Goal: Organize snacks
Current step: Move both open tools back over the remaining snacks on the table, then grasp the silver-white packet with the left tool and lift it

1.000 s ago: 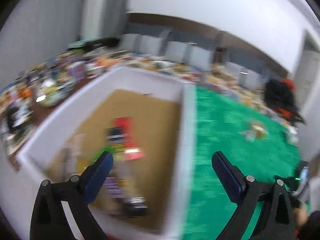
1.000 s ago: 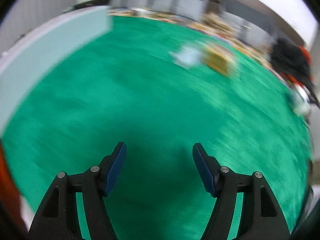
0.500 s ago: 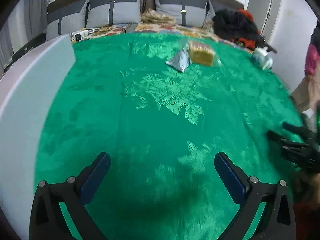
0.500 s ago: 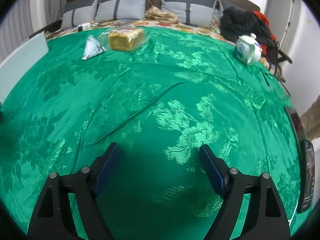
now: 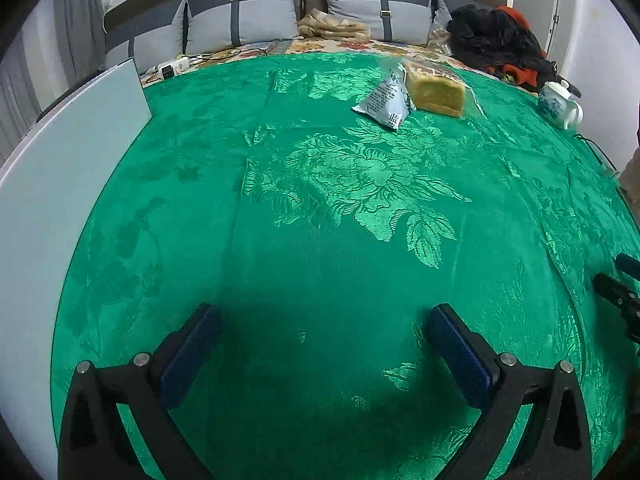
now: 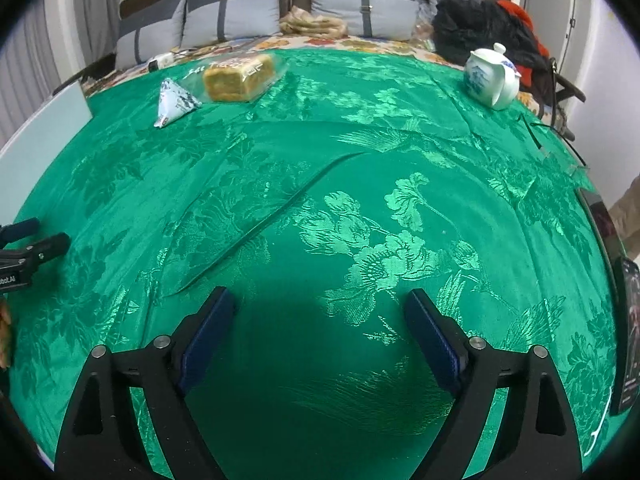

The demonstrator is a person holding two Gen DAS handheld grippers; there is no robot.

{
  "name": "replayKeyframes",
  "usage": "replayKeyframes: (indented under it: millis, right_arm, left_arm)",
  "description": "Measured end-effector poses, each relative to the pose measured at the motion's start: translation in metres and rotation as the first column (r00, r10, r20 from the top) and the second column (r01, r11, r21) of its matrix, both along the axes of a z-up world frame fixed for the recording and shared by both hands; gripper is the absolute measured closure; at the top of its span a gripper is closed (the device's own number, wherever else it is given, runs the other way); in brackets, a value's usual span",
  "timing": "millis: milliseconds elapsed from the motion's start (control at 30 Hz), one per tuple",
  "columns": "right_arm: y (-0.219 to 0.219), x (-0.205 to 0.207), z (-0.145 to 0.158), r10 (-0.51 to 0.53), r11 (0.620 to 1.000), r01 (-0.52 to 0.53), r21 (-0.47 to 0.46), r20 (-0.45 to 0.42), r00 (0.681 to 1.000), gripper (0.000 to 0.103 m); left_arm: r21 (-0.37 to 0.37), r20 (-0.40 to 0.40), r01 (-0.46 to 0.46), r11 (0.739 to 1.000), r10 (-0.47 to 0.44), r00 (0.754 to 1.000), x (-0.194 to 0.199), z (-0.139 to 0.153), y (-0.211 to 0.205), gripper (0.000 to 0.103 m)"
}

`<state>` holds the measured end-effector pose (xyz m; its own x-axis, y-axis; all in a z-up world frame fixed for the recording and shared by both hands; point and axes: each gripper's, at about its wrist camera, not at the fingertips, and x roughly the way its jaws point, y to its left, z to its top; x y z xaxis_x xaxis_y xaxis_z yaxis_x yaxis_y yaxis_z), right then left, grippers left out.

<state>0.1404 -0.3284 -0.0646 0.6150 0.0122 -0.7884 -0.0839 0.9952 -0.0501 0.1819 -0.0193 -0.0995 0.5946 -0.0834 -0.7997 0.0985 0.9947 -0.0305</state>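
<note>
Two snacks lie at the far side of the green tablecloth [image 5: 320, 208]: a silver triangular packet [image 5: 386, 100] and, touching its right side, a wrapped yellow cake loaf [image 5: 436, 88]. Both also show in the right wrist view, the packet [image 6: 174, 102] left of the loaf [image 6: 238, 76]. My left gripper [image 5: 324, 344] is open and empty, low over the near cloth. My right gripper [image 6: 320, 328] is open and empty too. A white box wall [image 5: 60, 184] stands at the left edge.
A white and blue teapot [image 6: 492, 76] stands at the far right. A dark phone [image 6: 632, 332] lies at the right table edge. Grey cushions [image 5: 240, 20] and a black and red heap of clothes [image 5: 496, 44] sit behind the table. A crease [image 6: 272, 220] runs across the cloth.
Both views swung from the box of snacks on the left to the open green cloth and have steadied. Both grippers stay open and empty.
</note>
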Motion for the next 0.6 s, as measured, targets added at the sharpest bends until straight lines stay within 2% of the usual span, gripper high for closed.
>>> replayKeyframes:
  millis: [467,533,600]
  right_arm:
    - [0.0,0.0,0.0,0.001,1.0,-0.001,0.001,0.0,1.0,0.013]
    - [0.0,0.0,0.0,0.001,1.0,-0.001,0.001,0.0,1.0,0.013]
    - [0.0,0.0,0.0,0.001,1.0,-0.001,0.001,0.0,1.0,0.013]
  left_arm:
    - [0.003,0.0,0.001,1.0,-0.001,1.0,0.0,0.0,0.0,0.0]
    - [0.002,-0.024,0.039,0.999,-0.039,0.999,0.005,0.001,-0.003,0.0]
    - [-0.036,-0.061,0.133,0.99,-0.135,0.989,0.021,0.008,-0.008,0.0]
